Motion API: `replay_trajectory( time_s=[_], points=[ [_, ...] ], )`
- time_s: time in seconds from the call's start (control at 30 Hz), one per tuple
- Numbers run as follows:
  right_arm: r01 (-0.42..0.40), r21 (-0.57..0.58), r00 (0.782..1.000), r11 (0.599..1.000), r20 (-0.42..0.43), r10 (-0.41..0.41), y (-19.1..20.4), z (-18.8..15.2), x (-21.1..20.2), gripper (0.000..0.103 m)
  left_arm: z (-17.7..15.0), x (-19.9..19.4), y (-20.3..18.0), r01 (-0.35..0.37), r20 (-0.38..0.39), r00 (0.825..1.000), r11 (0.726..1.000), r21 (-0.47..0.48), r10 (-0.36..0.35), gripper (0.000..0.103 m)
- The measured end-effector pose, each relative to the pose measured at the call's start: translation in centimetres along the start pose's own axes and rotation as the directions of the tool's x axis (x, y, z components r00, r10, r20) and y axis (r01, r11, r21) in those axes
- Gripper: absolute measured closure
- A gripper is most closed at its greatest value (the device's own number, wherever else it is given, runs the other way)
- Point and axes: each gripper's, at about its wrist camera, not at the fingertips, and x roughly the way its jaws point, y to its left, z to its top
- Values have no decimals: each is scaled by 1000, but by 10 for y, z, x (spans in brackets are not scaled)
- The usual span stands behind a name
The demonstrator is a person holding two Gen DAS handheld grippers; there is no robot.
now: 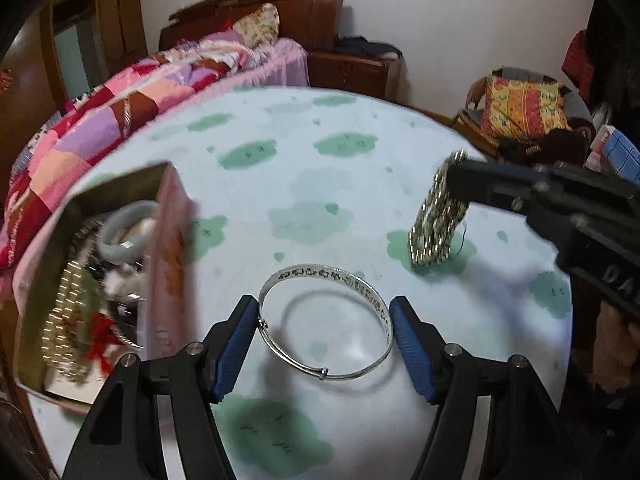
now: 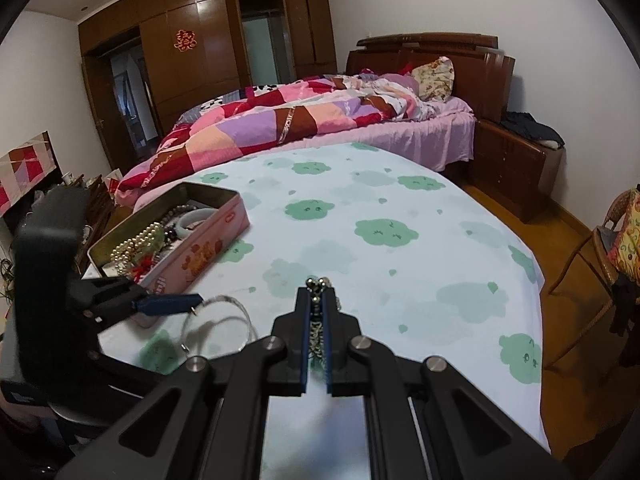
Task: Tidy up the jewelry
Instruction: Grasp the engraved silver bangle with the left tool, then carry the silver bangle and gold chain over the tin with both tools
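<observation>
Two grippers are working over the table [image 1: 360,128]: the left gripper [image 1: 322,316] is standing wide open astride the silver bangle [image 1: 326,322] lying flat there, pads apparently just clear of it, while the right gripper [image 2: 316,304], farther right, is pinching a hanging bead bracelet [image 1: 438,220] shut.

1. Home bedroom: bed [image 2: 304,120] with patchwork quilt [image 2: 256,116], floral pillow [image 2: 434,74], wooden headboard [image 2: 460,64].
2. Brown wooden wardrobe [image 2: 208,52] along the wall, red paper decoration [image 2: 185,40] on its door.
3. Wooden nightstand [image 2: 508,168], clothes on top.
4. Wicker chair [image 2: 600,256] with patterned cushion, wood floor [image 2: 560,232].
</observation>
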Motion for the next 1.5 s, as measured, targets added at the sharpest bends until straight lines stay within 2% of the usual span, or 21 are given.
replay_trajectory(
  time_s=[0.3,0.67,0.87,1.23,1.5],
  points=[
    [-22,-37,999,999,26,23,20,13,-6,96,12,-40,18,-37,115,993,999,-20,39,37],
    [-44,-108,997,993,59,50,49,40,-8,96,15,-66,55,-36,174,983,994,-105,54,37],
    [-66,-170,993,983,84,81,75,61,-10,96,20,-90,83,-65,225,969,987,-150,98,37],
    [-142,-241,981,960,92,169,121,88,9,96,14,-97,143,-146,217,955,959,-243,201,37],
    [-179,-270,978,946,52,200,148,86,38,96,-1,-81,164,-187,170,956,942,-278,240,37]
  ],
)
